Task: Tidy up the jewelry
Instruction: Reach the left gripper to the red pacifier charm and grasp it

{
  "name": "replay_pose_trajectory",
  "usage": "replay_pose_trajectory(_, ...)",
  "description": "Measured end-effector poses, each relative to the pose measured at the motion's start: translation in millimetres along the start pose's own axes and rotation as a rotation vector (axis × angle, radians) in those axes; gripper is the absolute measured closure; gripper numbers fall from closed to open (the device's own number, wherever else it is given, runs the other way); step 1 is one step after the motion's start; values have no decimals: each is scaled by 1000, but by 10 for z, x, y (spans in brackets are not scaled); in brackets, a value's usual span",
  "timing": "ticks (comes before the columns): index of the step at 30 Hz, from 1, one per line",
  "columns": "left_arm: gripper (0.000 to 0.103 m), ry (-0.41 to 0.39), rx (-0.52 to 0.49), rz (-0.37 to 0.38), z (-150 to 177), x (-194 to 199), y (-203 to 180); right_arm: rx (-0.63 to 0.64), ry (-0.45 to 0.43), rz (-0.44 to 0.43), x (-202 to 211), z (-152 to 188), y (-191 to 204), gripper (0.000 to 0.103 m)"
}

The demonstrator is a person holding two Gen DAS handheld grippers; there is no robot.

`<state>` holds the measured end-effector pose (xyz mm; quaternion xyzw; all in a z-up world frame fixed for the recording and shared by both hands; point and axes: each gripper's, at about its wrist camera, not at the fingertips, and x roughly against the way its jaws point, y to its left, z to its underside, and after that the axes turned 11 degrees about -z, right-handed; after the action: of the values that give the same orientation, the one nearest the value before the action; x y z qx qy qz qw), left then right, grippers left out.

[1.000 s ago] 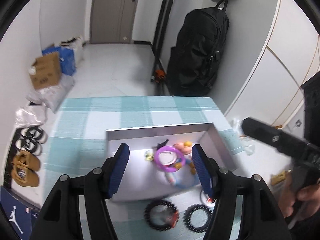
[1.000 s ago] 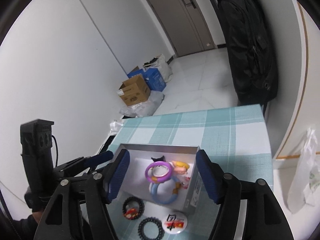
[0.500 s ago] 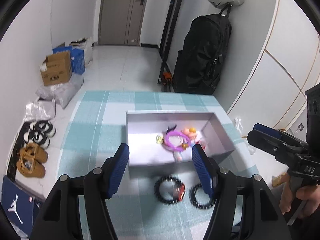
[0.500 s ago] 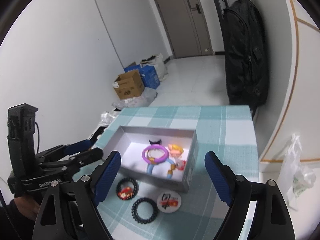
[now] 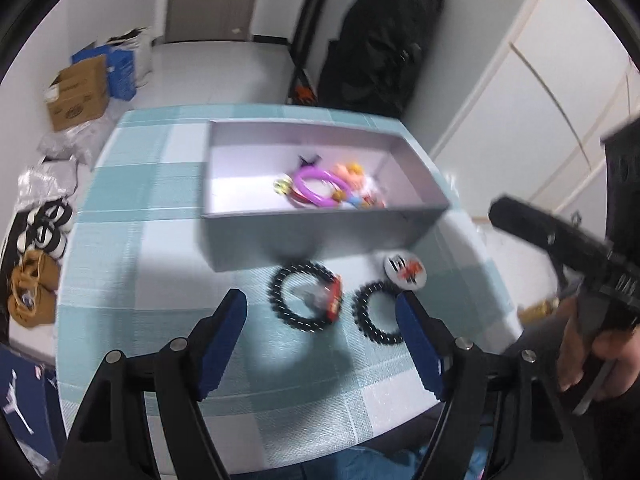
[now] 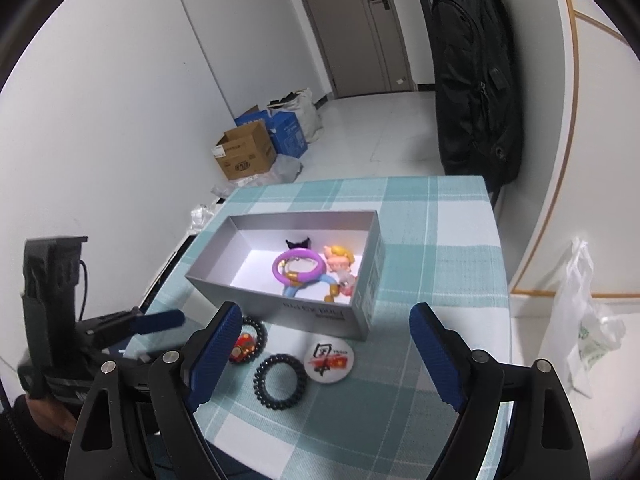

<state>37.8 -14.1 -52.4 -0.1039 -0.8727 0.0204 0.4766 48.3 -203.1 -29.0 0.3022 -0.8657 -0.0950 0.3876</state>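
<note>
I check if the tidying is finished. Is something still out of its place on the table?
Yes. Three items lie on the checked tablecloth in front of the grey box, not inside: a black coil ring with a red charm, a plain black coil ring and a round badge. Nothing looks spilled or damaged.

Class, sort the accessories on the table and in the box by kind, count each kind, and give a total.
Black coil hair ties on the cloth: 2
Round badge on the cloth: 1
Ring bracelets in the grey box: 2, purple and blue
Cartoon charms in the box: at least 2
Total: at least 7
</note>
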Motion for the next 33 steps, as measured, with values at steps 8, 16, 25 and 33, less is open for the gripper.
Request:
replay_pose_trajectory(8, 30, 6, -101, -30, -23, -161, -201, -3, 6, -1, 23, 20, -36, 17)
replay_pose_trajectory(16, 45, 35, -26, -6, -56, -248, -48, -32, 56, -2, -60, 65, -114, 17)
replay_pose_trajectory(25, 77, 63, -46, 9, -61, -336, -108, -25, 77, -12, -93, 105, -127, 17)
replay_pose_trajectory(33, 78, 70, -49, 8, -60, -344, -99, -27, 87, -18, -114, 101, -118, 17)
